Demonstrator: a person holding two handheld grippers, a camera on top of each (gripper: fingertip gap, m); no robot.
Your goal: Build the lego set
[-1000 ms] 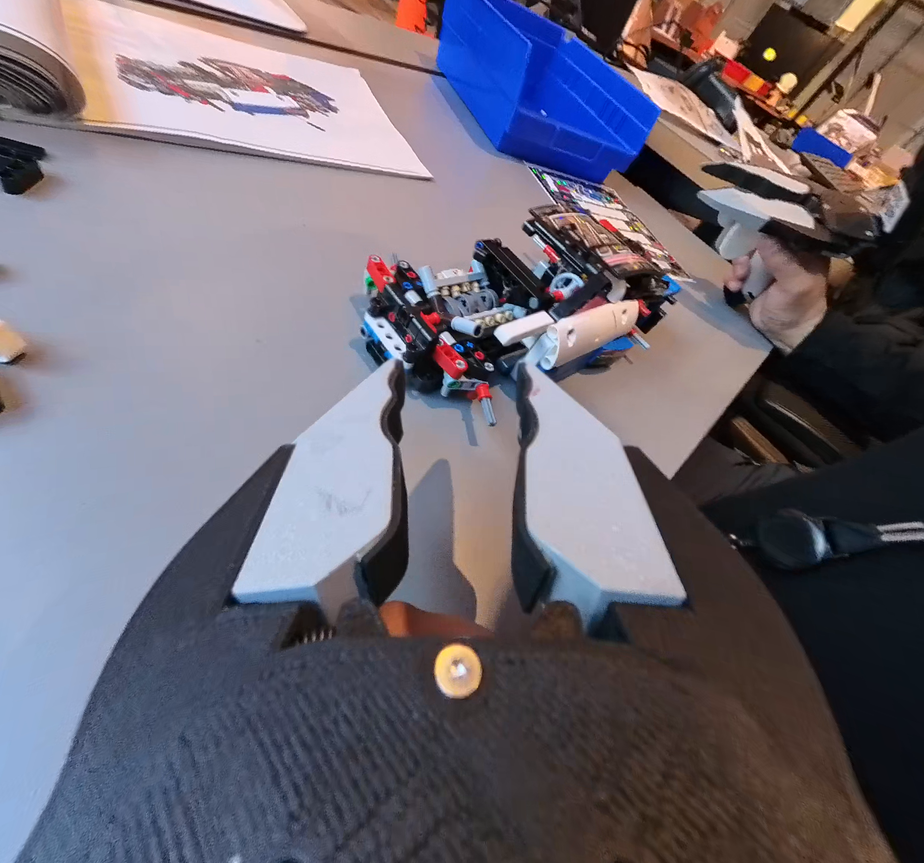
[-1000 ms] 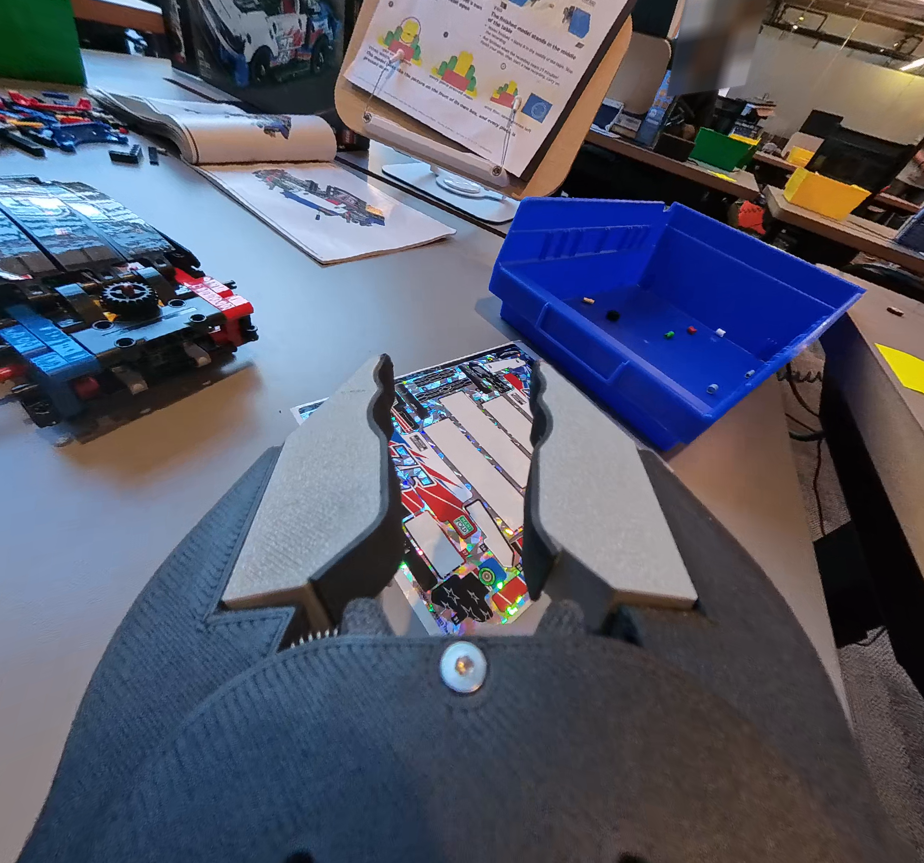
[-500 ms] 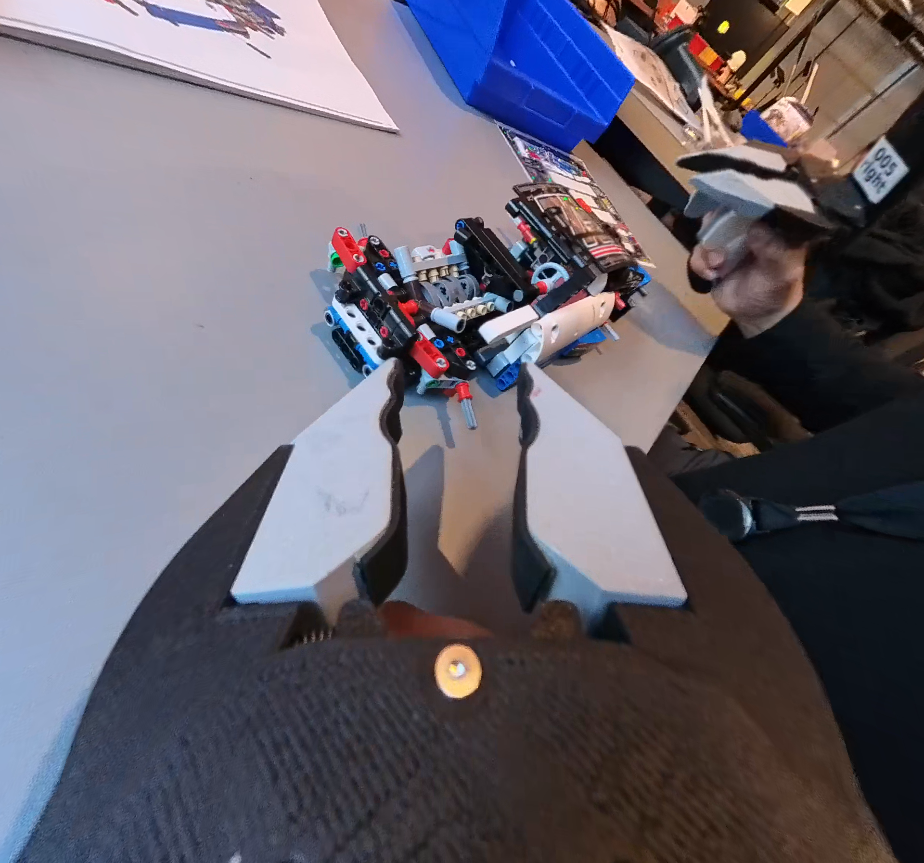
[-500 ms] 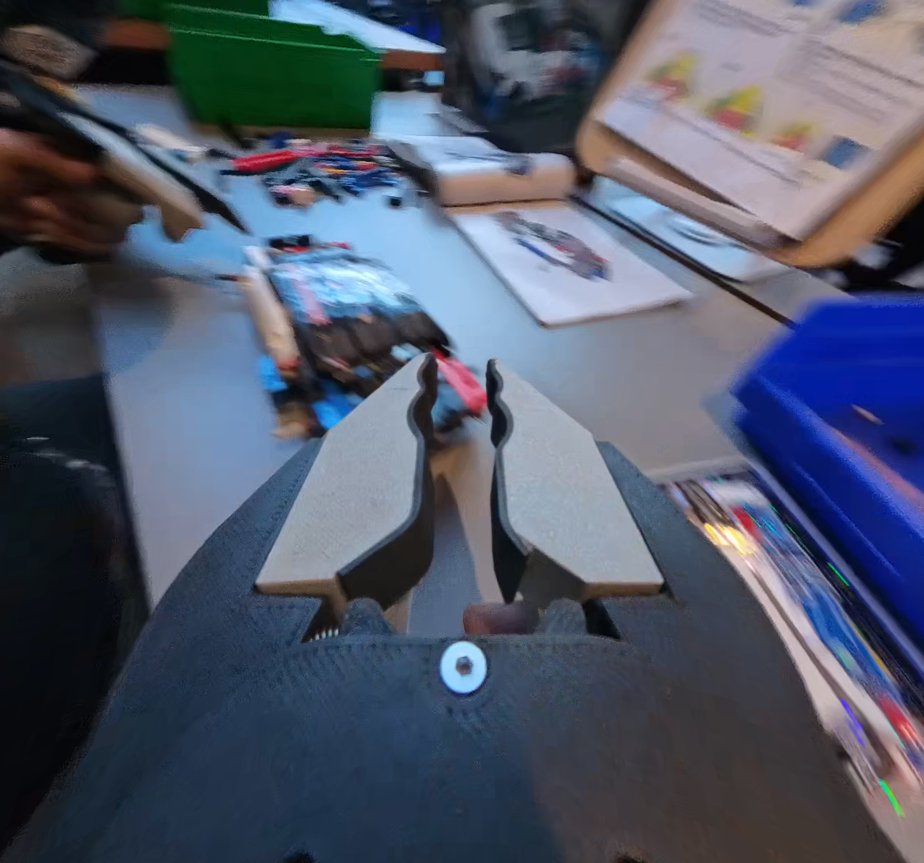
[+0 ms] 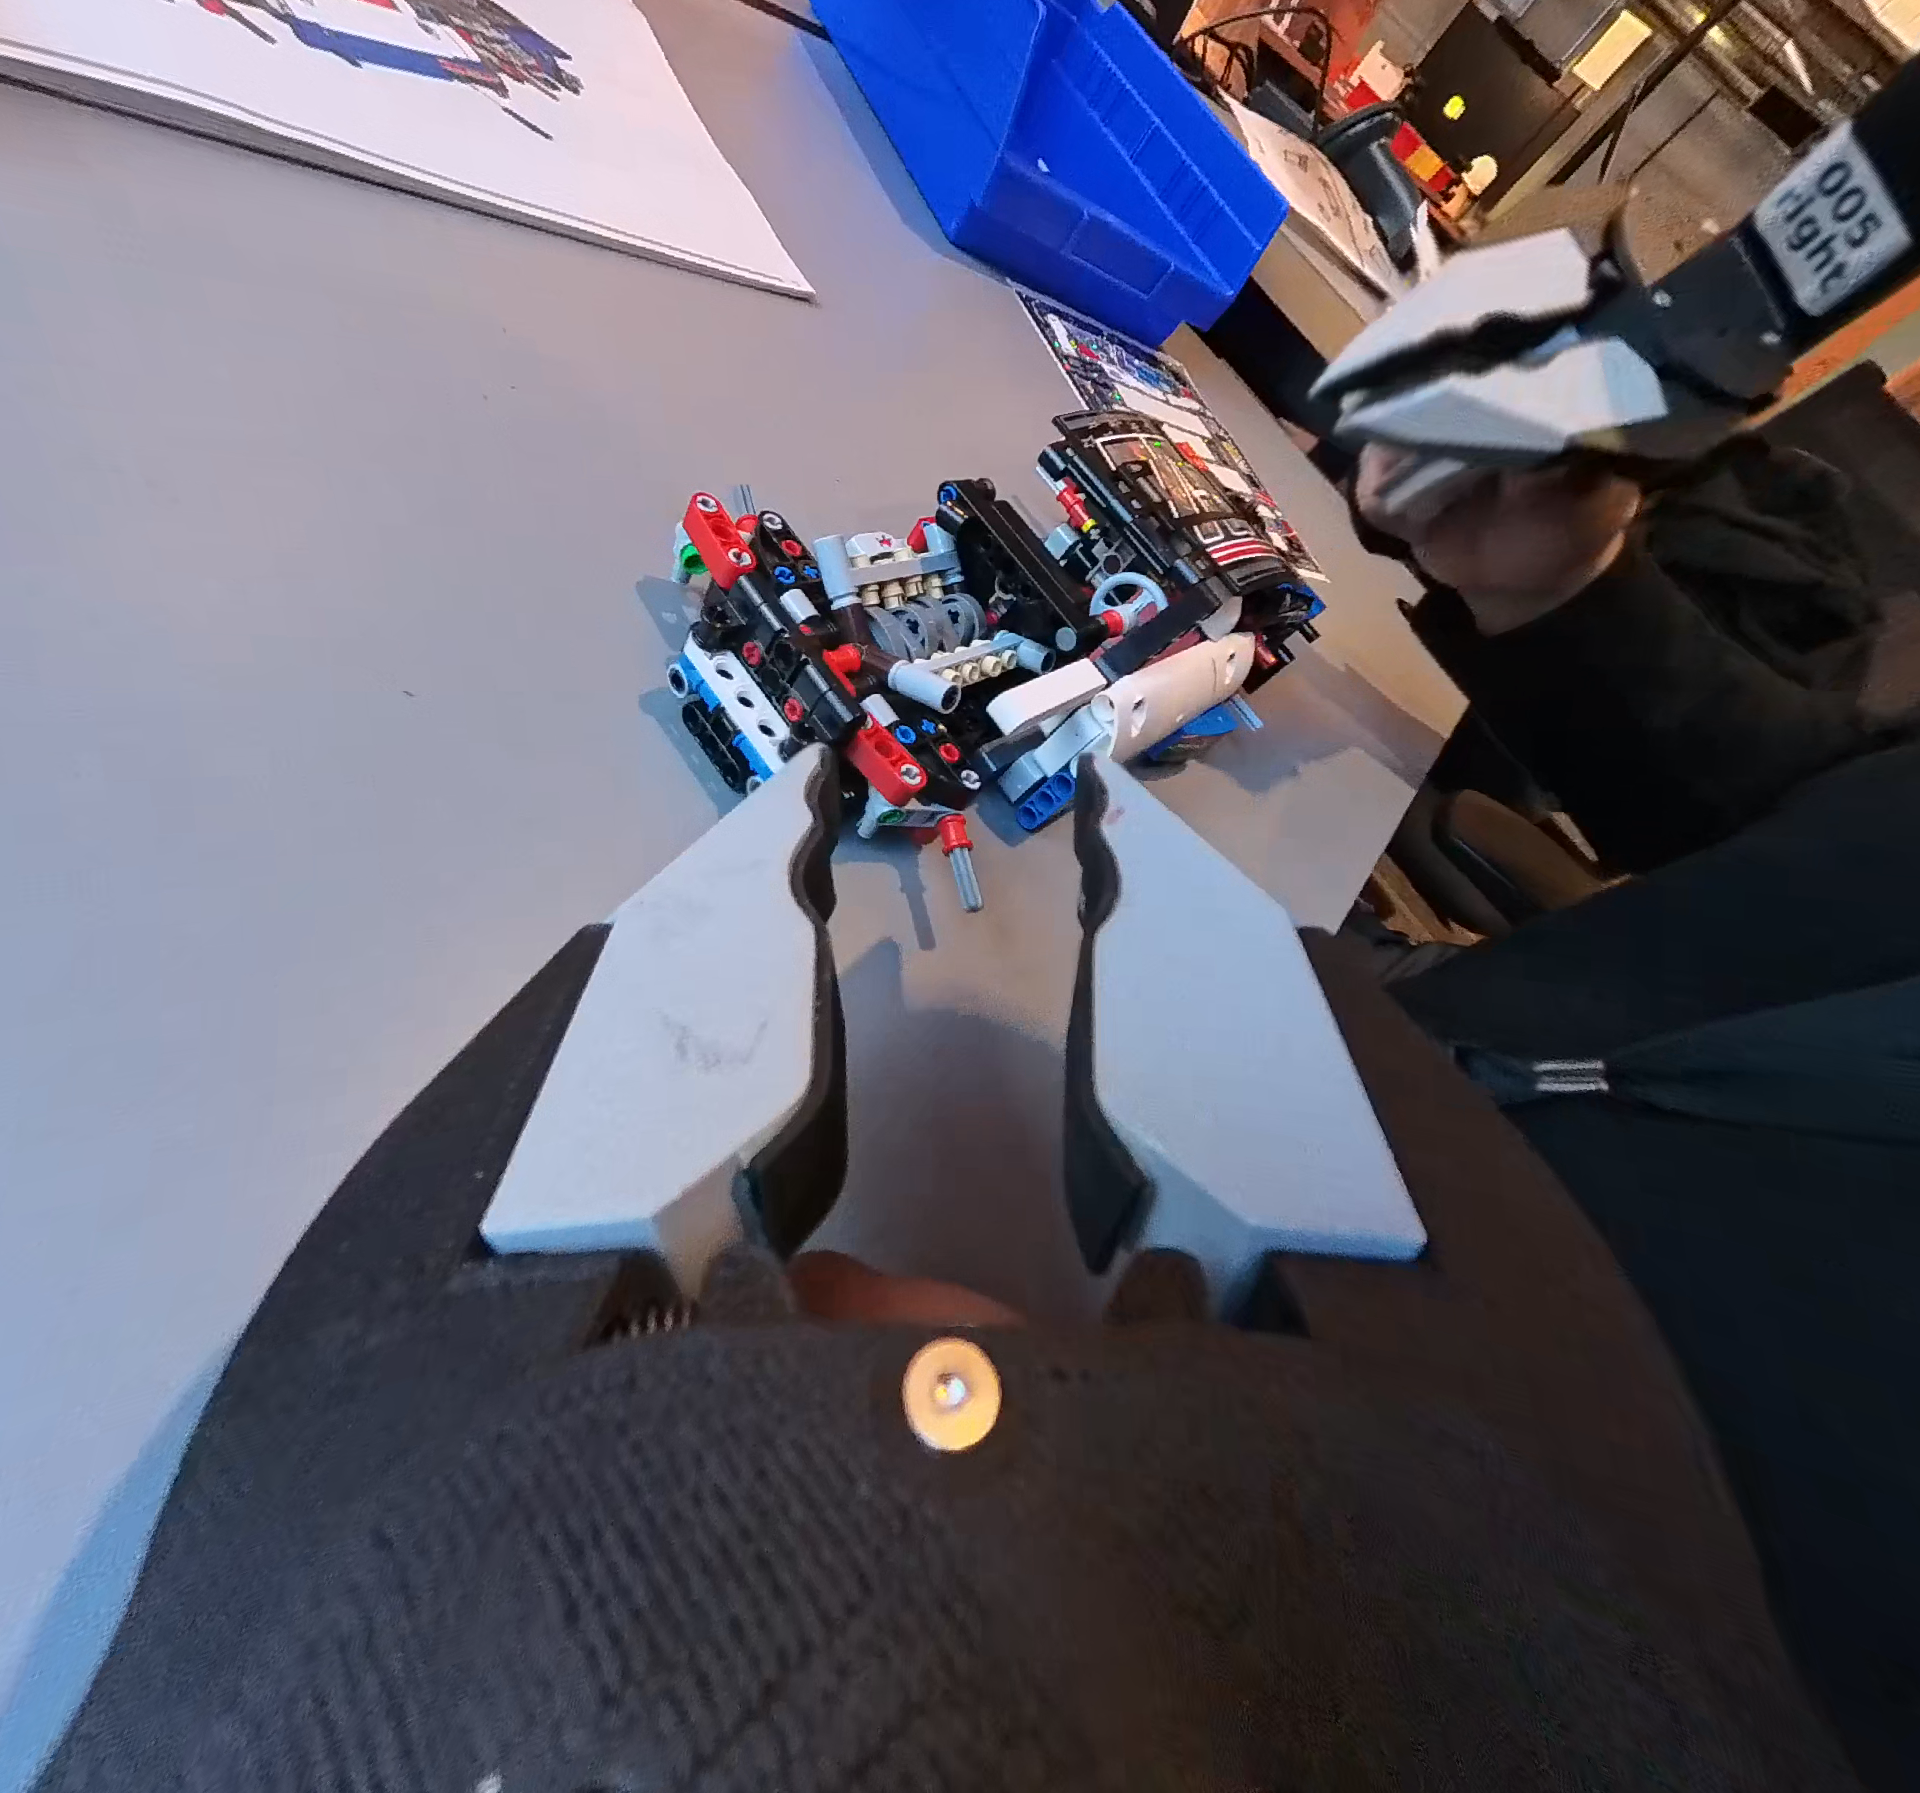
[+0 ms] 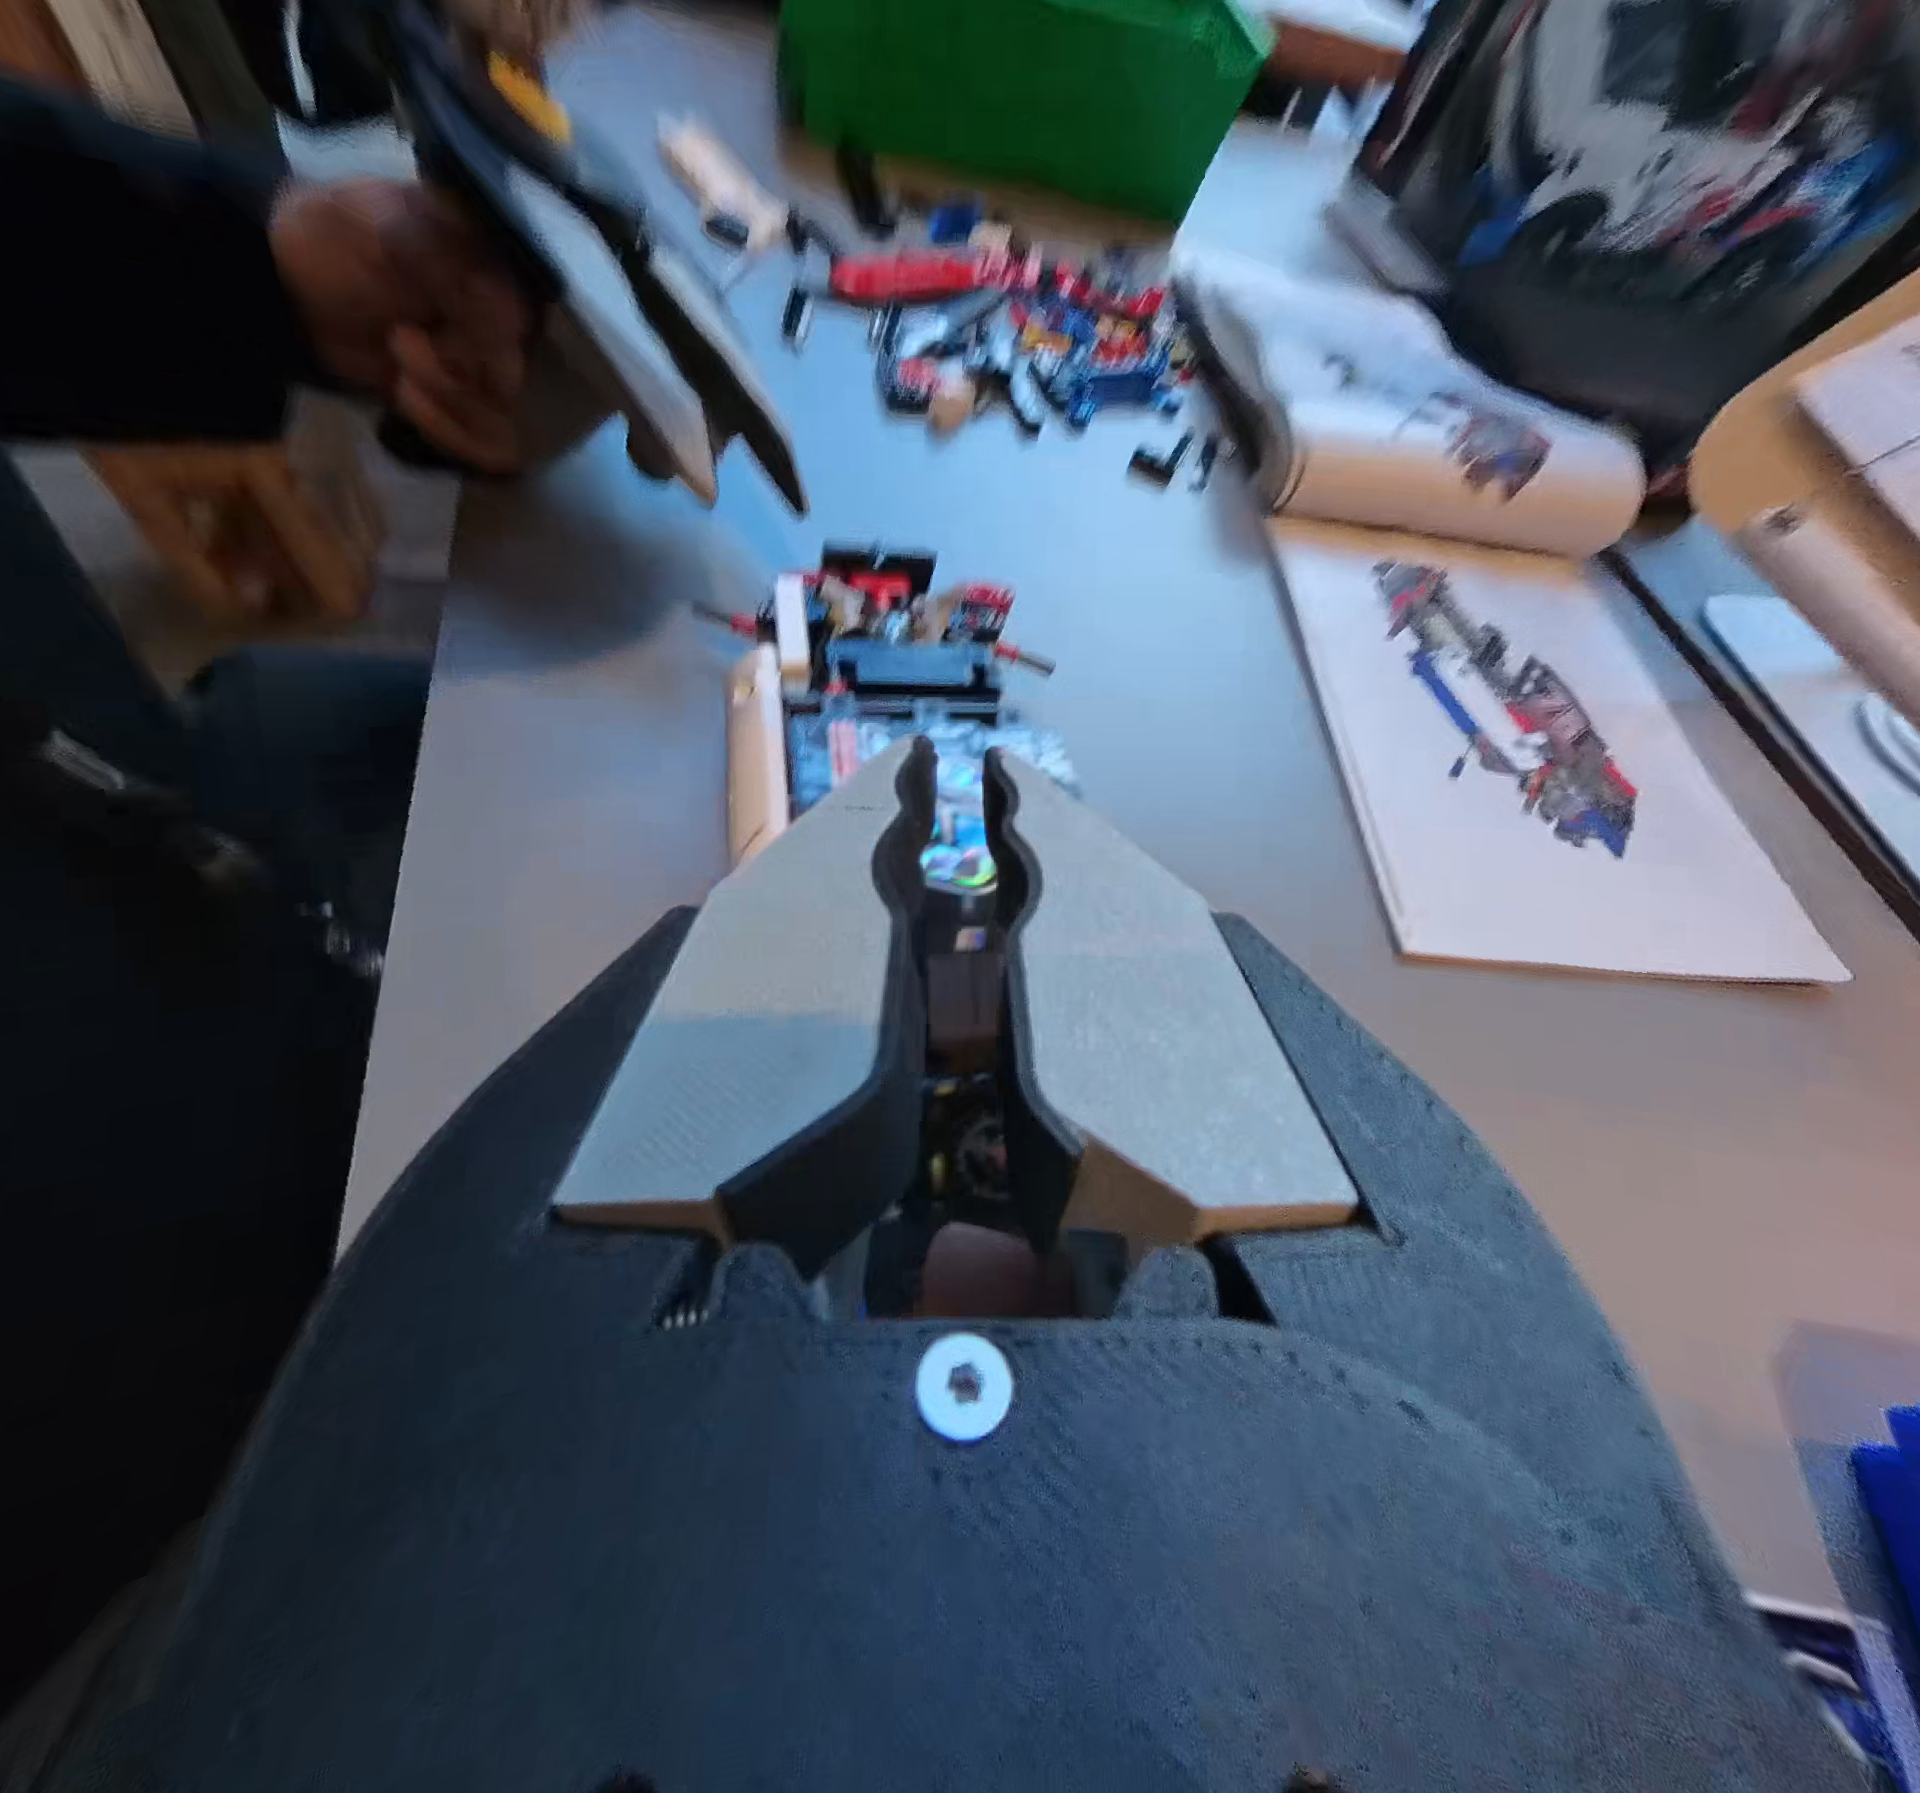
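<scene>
Fingers of my left gripper (image 5: pixel 951 798) stand apart, empty, just short of the half-built lego car (image 5: pixel 977 642) on the grey table (image 5: pixel 312 600). My right gripper (image 6: pixel 954 777) hangs above its rear, nearly closed, holding nothing. Light, rigid, knobbly, likely to shed parts: I'd grip the black frame beams, not the loose grey axle (image 5: pixel 964 873).

The left tool (image 5: pixel 951 798) is held low and pointed forward, its two grey fingers (image 5: pixel 717 995) spread well apart with nothing between them. The right tool (image 6: pixel 954 777) is held raised, its fingers (image 6: pixel 1122 995) drawn close together with only a narrow gap at the tips. Each tool is gripped by a hand (image 6: pixel 416 330) in a dark sleeve (image 6: pixel 114 278).
</scene>
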